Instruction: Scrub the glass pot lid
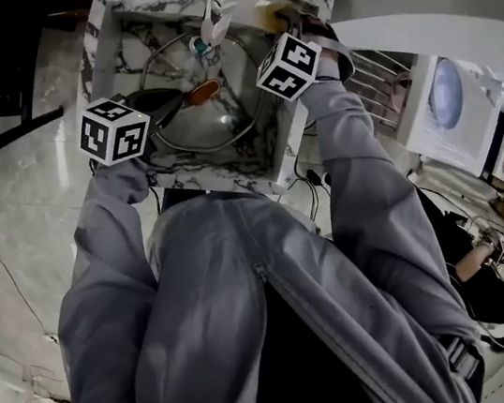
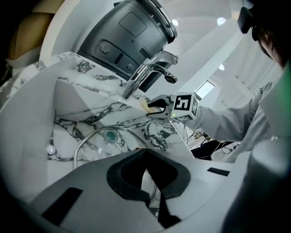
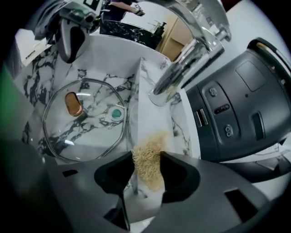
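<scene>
One round glass lid point(image 3: 79, 132) (metal-rimmed, amber knob) lies in one veined marble sink point(image 3: 113, 59). The left tongs point(image 2: 146, 164) are closed. The right tongs point(image 3: 146, 160) gape around one bristly tan scrubber point(image 3: 150, 146).

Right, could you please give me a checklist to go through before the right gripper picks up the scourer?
1. Scourer between the right gripper's jaws: ok, it lies on the ledge between them.
2. Right jaws closed on the scourer: not ok, they stand apart.
3. Lid lying in the sink, knob up: ok.
4. Left gripper holding the lid: cannot tell; its jaws are shut by the rim.
5. Tap out of the way: ok, it stands beyond the scourer.
</scene>
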The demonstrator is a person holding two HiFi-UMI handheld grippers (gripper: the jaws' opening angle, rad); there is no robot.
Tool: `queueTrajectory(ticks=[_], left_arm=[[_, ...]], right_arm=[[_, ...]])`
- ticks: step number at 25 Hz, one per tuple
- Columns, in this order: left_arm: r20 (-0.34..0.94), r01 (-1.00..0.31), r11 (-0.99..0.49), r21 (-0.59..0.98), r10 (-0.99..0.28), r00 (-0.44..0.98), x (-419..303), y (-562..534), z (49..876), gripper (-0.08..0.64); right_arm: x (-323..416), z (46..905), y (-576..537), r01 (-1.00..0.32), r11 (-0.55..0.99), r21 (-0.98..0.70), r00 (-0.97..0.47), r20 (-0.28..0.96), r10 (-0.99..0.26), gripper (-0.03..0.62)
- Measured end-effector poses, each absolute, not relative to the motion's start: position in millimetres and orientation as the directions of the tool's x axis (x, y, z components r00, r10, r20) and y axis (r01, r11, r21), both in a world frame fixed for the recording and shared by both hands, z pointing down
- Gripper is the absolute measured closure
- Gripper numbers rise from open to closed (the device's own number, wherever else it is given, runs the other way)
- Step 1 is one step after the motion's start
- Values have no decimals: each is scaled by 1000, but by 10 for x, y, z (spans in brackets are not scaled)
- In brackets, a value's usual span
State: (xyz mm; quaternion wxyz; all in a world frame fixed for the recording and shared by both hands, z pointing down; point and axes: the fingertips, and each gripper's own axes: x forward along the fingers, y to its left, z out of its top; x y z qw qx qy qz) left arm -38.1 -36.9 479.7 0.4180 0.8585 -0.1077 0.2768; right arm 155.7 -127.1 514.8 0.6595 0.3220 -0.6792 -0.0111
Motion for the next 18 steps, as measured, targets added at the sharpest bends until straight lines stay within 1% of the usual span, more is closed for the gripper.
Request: queueTrajectory(ticks=[2, 4, 6, 9, 12, 15, 18], left_arm=[[550, -414, -631, 656, 24, 835, -400, -358, 4721, 545], [537, -412, -639, 649, 2, 844, -412, -349, 4645, 545], [527, -415, -647, 640, -24, 850, -436, -341, 4581, 545], [510, -428, -650, 628, -71, 857, -499, -330, 4476, 545], [490, -448, -654, 609, -133, 861, -590, -345, 4315, 545], [490, -511, -621, 594, -224, 842, -746, -411, 4208, 545], [502, -590, -573, 569, -326, 801, -914, -498, 4171, 545]], right_arm=[[1461, 5087, -1188, -381, 800, 463, 64, 877, -477, 464], [1335, 5012, -1081, -375, 804, 462, 28, 872, -488, 510], [1190, 4945, -979, -370, 808, 458, -7, 869, -495, 529], [914, 4843, -874, -351, 815, 462, -59, 857, -511, 538], [457, 4777, -765, -306, 841, 446, -143, 852, -503, 541], [-33, 4875, -737, -243, 876, 416, -209, 860, -466, 541], [-394, 5027, -811, -200, 902, 383, -236, 874, -424, 541]])
